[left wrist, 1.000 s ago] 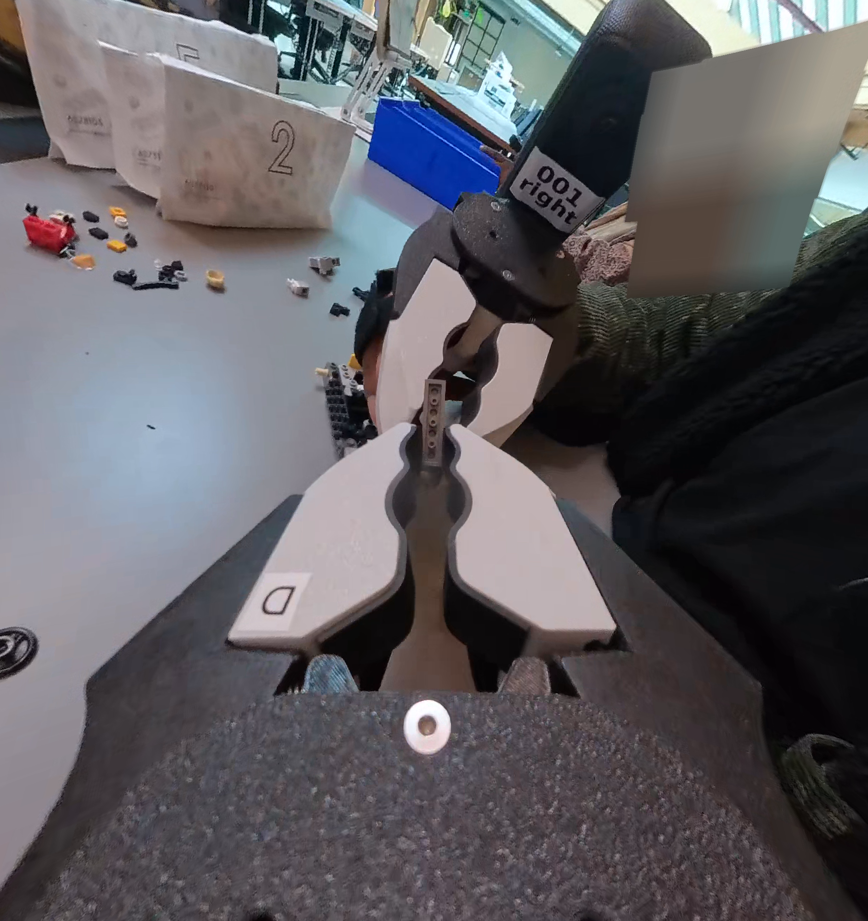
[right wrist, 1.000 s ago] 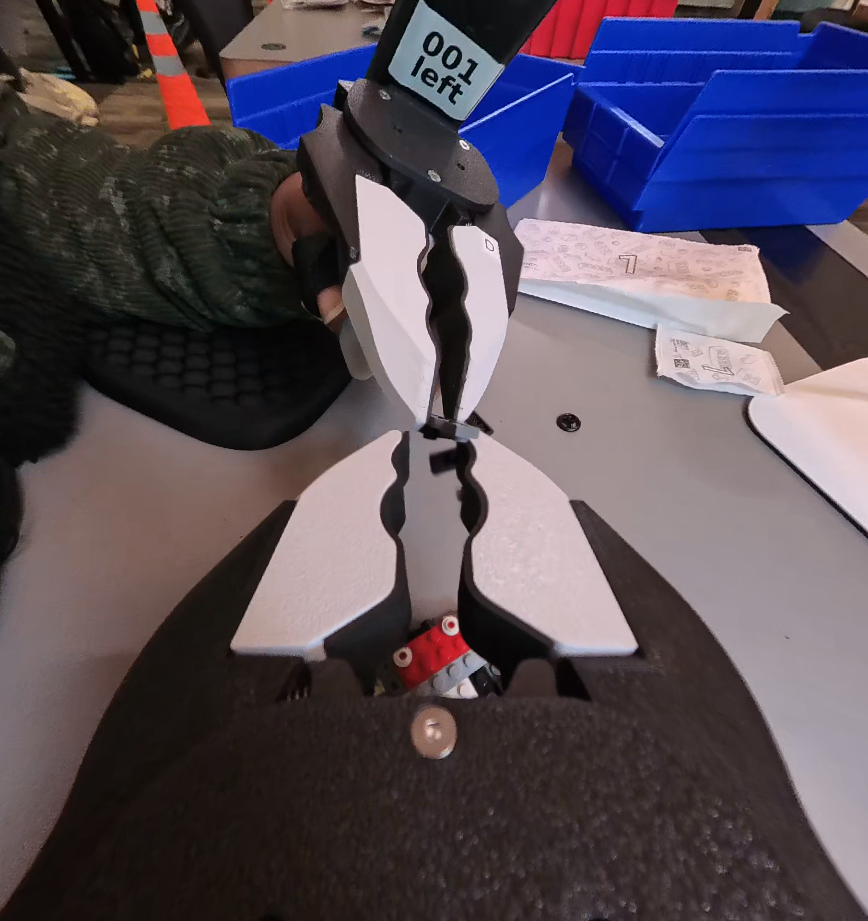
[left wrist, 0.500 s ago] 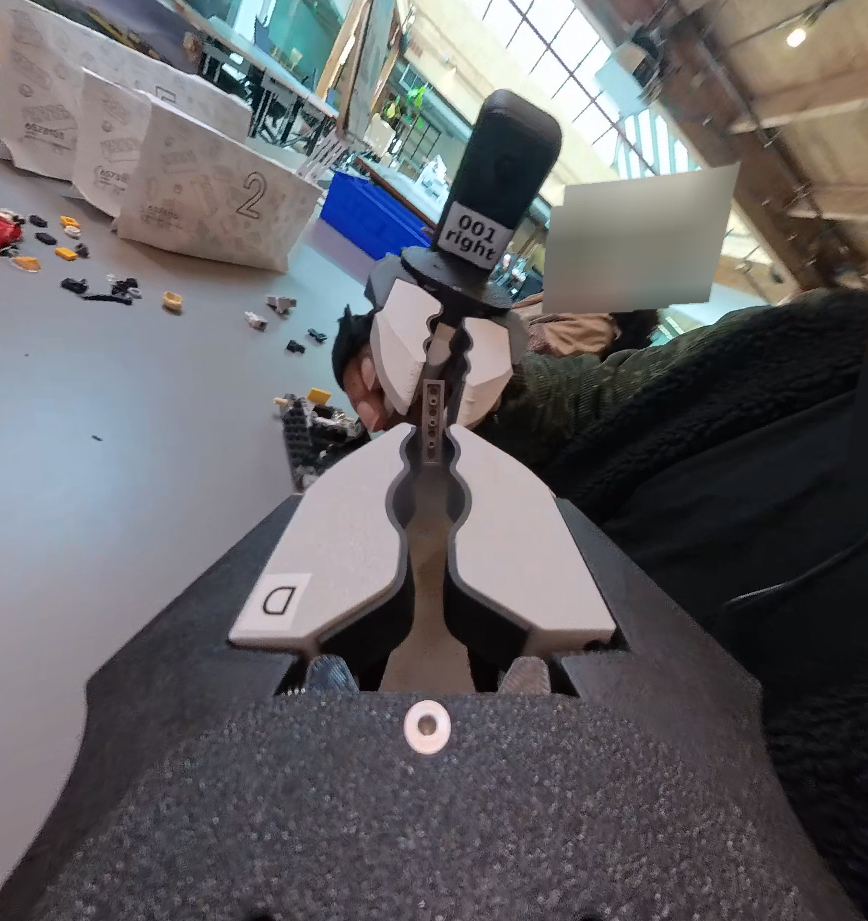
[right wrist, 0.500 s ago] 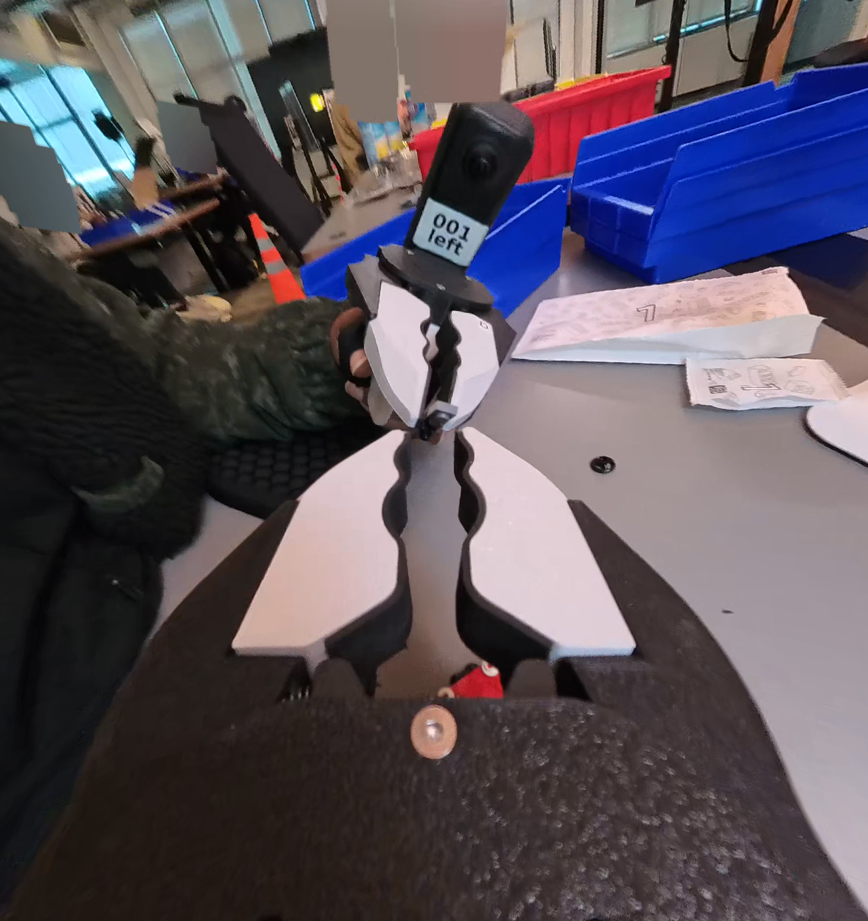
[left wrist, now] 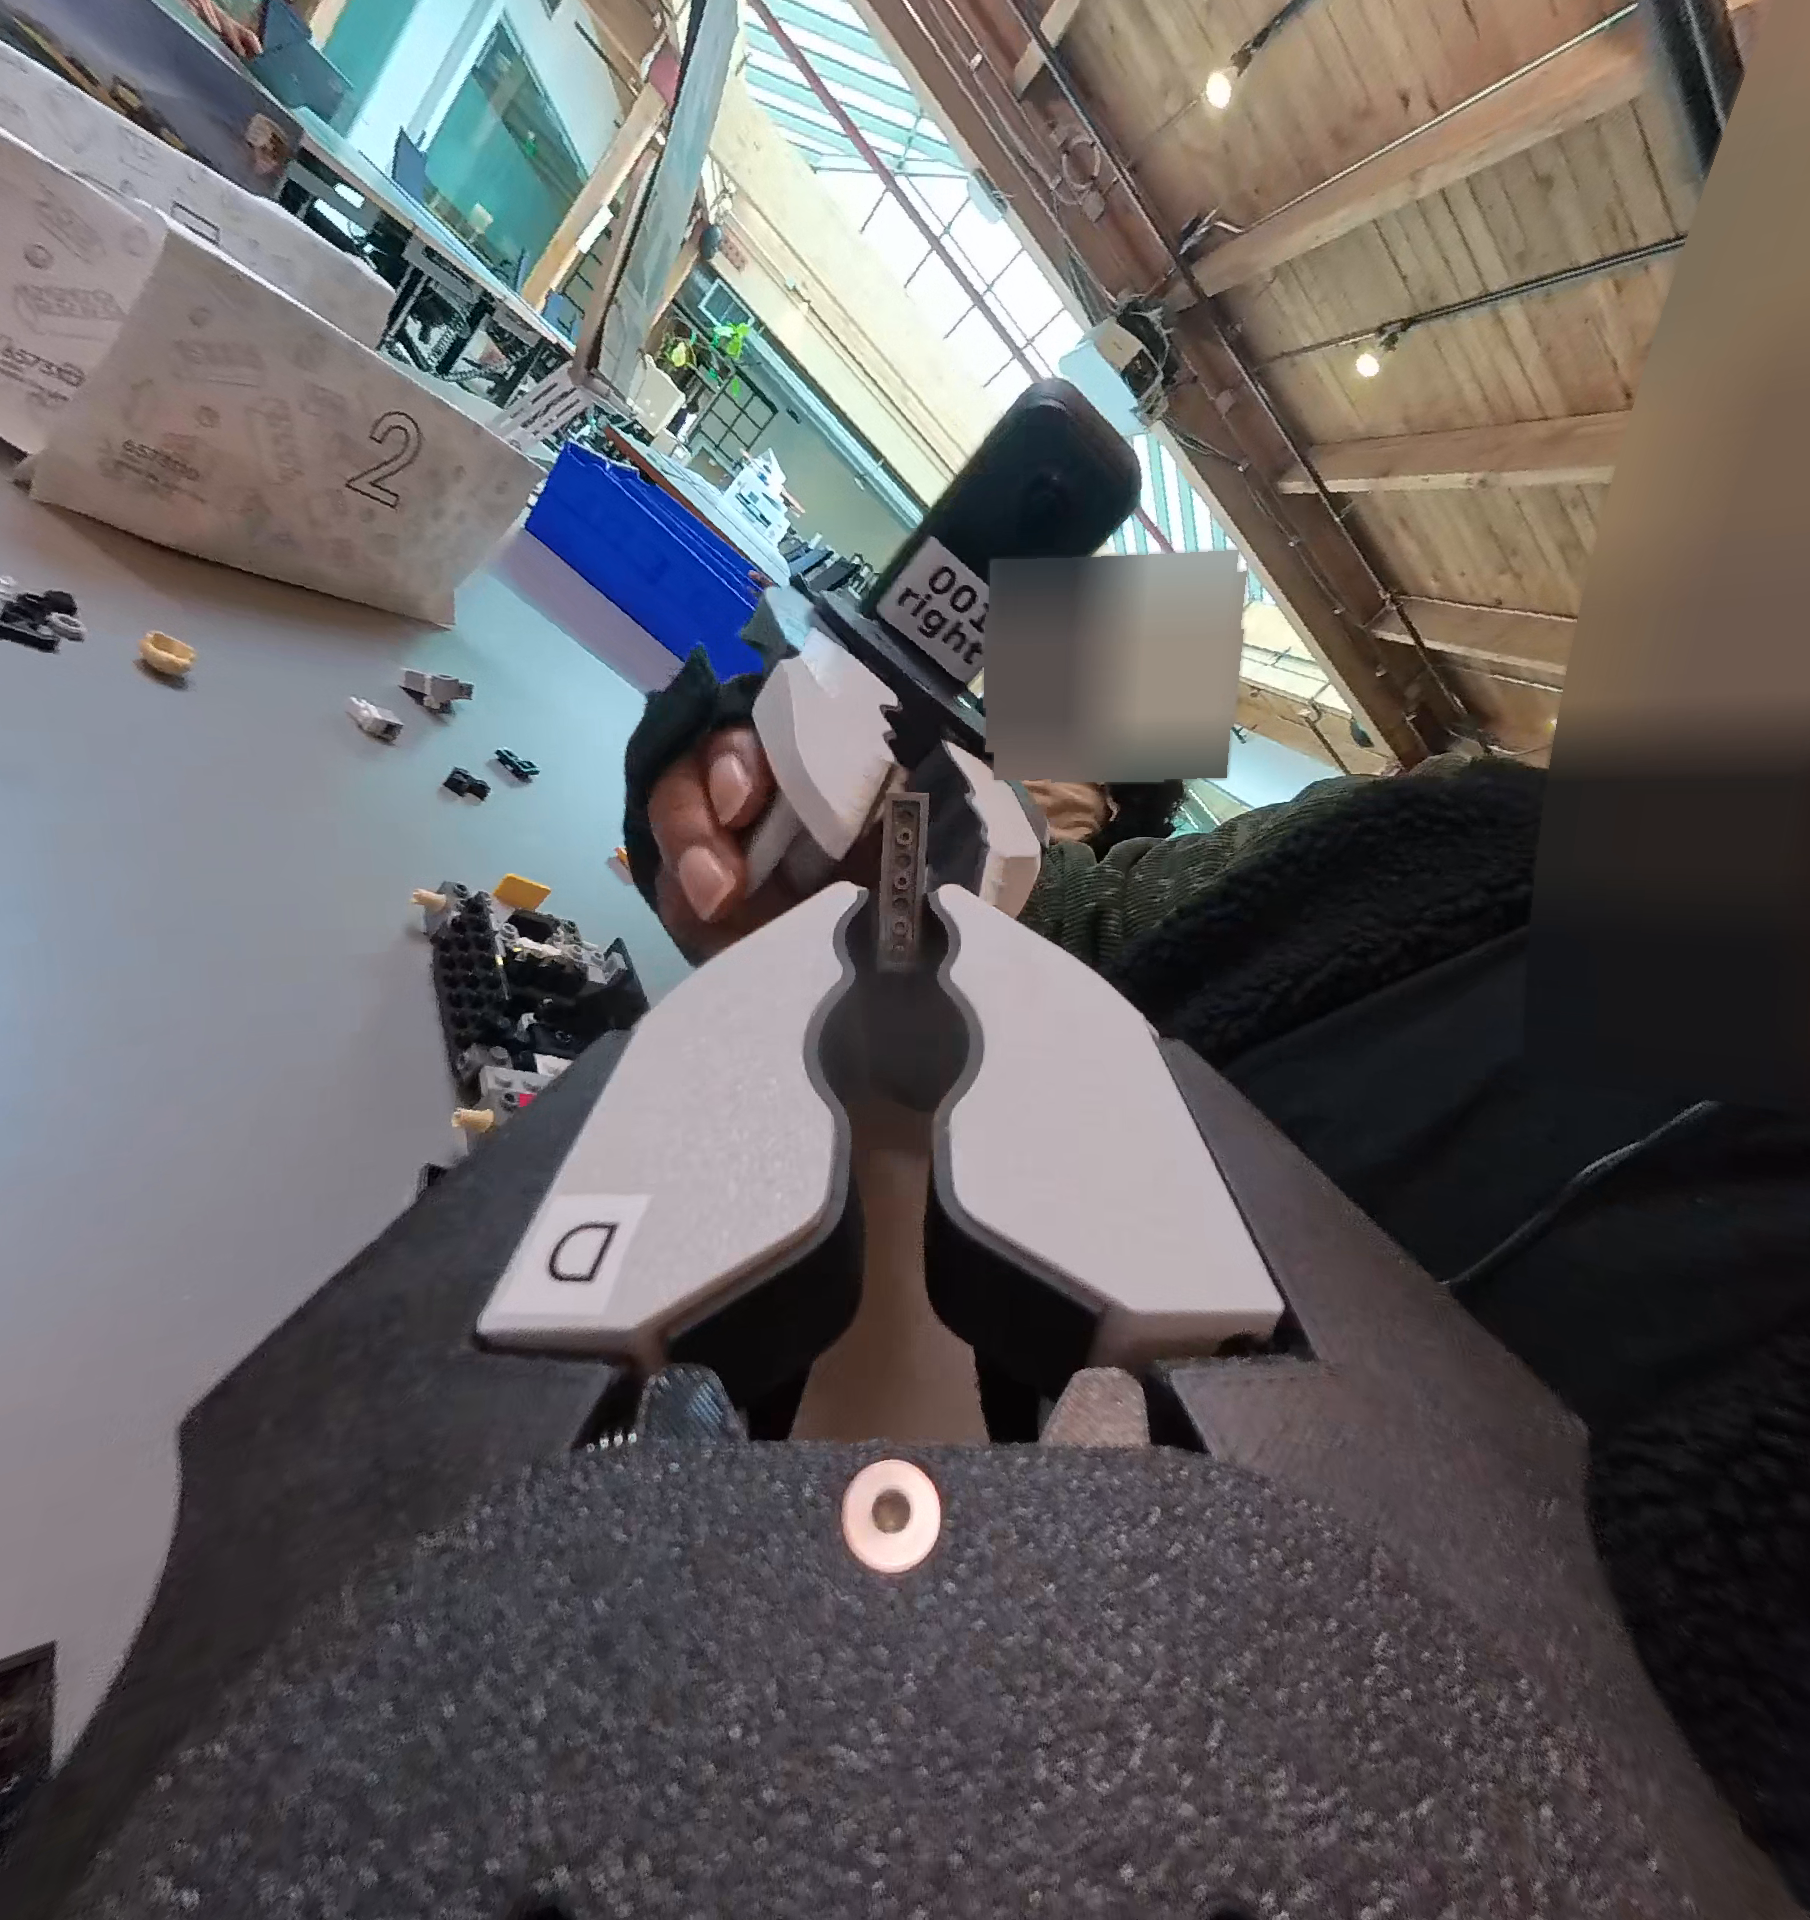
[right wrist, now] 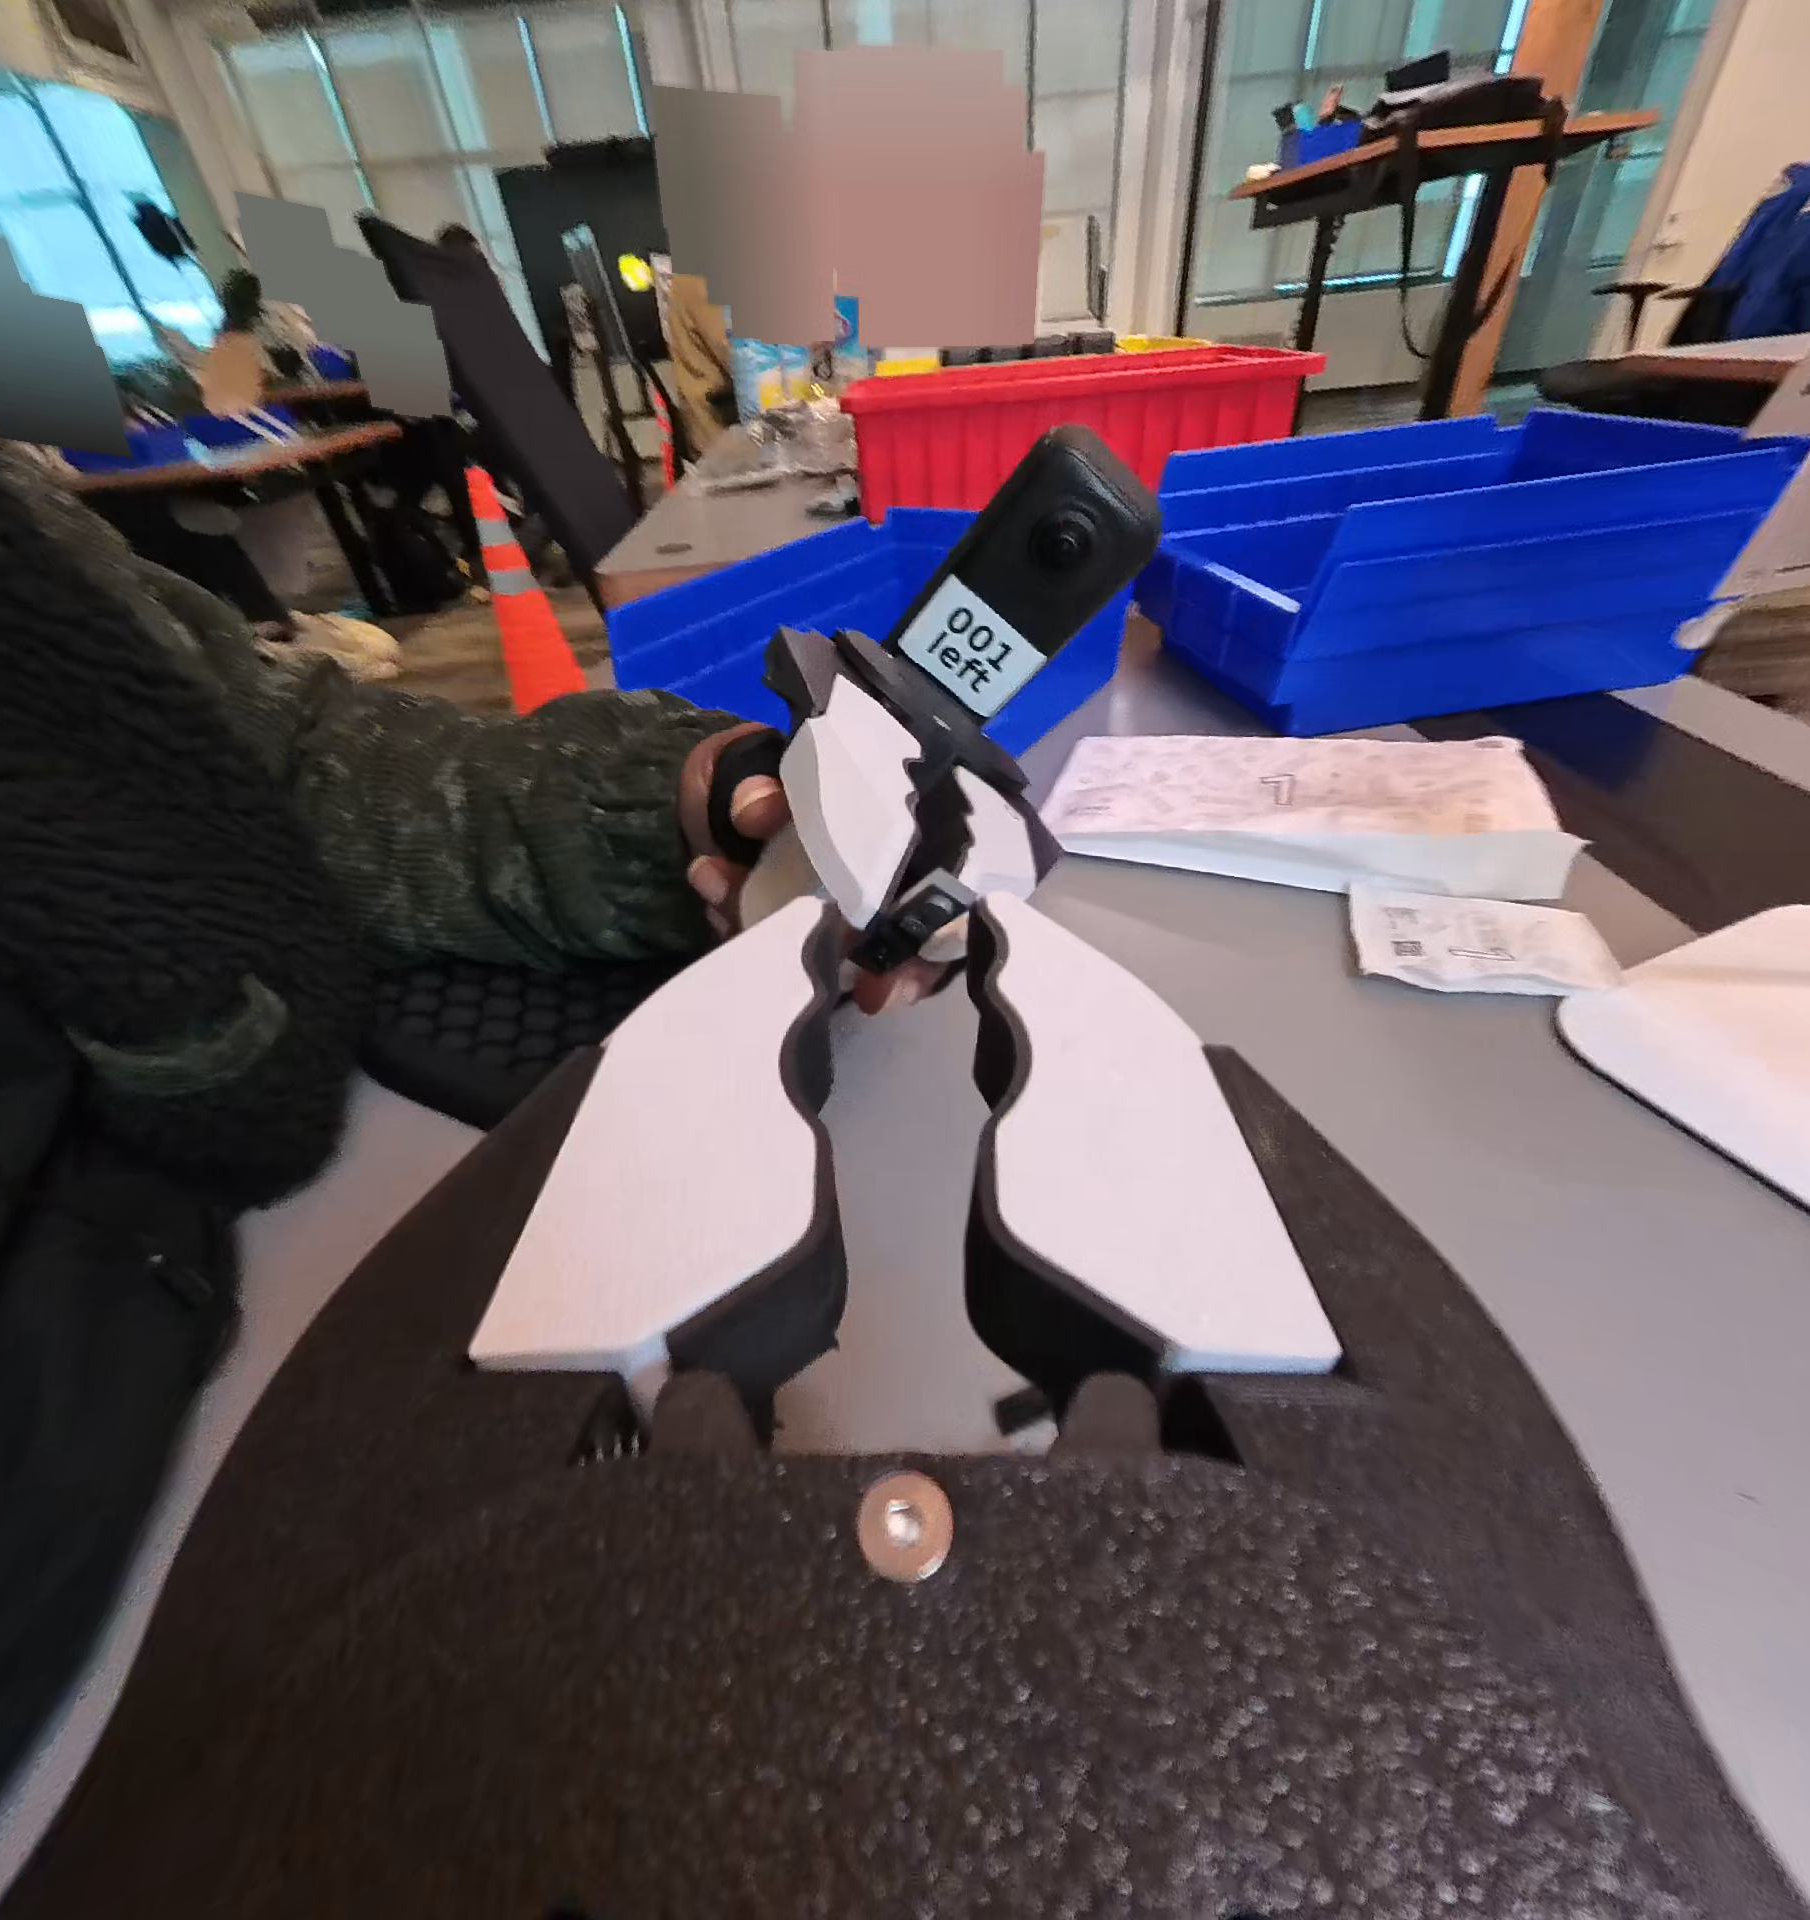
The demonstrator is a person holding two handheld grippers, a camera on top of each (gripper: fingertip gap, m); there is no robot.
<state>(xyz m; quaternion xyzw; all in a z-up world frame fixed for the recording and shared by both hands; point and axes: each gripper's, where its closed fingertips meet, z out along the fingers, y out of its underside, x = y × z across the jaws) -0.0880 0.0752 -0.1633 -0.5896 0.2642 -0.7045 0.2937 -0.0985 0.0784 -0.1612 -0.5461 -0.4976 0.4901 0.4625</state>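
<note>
My left gripper [left wrist: 901, 904] is shut on a narrow grey studded plate [left wrist: 903, 868], which sticks out forward from its fingertips. It is held up off the grey table [left wrist: 205, 935]. My right gripper [right wrist: 901, 914] faces it tip to tip and is open. In the right wrist view the plate's end [right wrist: 916, 925], grey and black, lies between my right fingertips, and I see no pad pressing on it. The left gripper [right wrist: 922, 894] shows there too, and the right gripper [left wrist: 922, 800] shows just behind the plate in the left wrist view. A person's hands grip both.
A partly built black brick model [left wrist: 511, 987] and loose small pieces [left wrist: 423, 691] lie on the table, with white numbered bags [left wrist: 277, 468] behind. In the right wrist view are blue bins [right wrist: 1452, 561], a red bin [right wrist: 1067, 426], flat paper bags [right wrist: 1296, 800], a white board [right wrist: 1732, 1039] and a black mat [right wrist: 485, 1029]. Only a small space, under 4 cm, lies between the two pairs of fingers.
Both grippers have tilted upward and lifted away from the table, still tip to tip. My right jaws have opened wider. My left gripper has kept its hold on the grey plate.
</note>
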